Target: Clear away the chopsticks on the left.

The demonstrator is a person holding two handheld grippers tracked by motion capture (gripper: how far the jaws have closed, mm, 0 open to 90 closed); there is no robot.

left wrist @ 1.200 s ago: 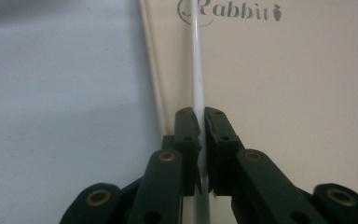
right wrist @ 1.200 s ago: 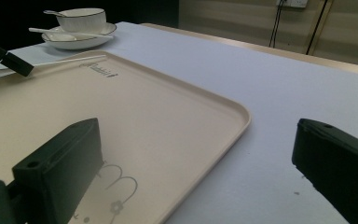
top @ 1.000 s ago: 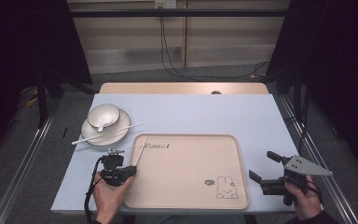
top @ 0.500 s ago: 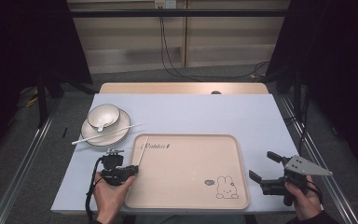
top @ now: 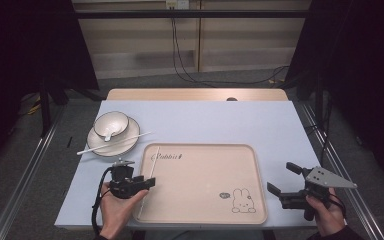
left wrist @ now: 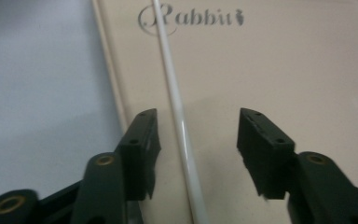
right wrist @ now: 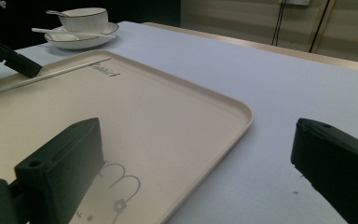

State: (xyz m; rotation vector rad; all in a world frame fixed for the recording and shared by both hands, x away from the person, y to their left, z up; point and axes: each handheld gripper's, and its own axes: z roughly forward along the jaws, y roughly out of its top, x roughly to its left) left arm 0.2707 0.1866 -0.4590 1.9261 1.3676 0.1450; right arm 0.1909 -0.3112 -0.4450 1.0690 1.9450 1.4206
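The chopstick (left wrist: 177, 107) lies flat in the tray (top: 205, 200) along its left edge, its long axis running from the near left toward the far-left corner. The left gripper (top: 147, 183) has just been opening; the chopstick lies between its spread jaws, untouched. The right gripper (top: 284, 177), off the tray's near-right corner, stands spread and empty.

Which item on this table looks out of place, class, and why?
One thin white chopstick lies alone along the left side of the beige rabbit-print tray, between the left tool's just-opened jaws. Its partner rests across the white saucer, so the pair is split.
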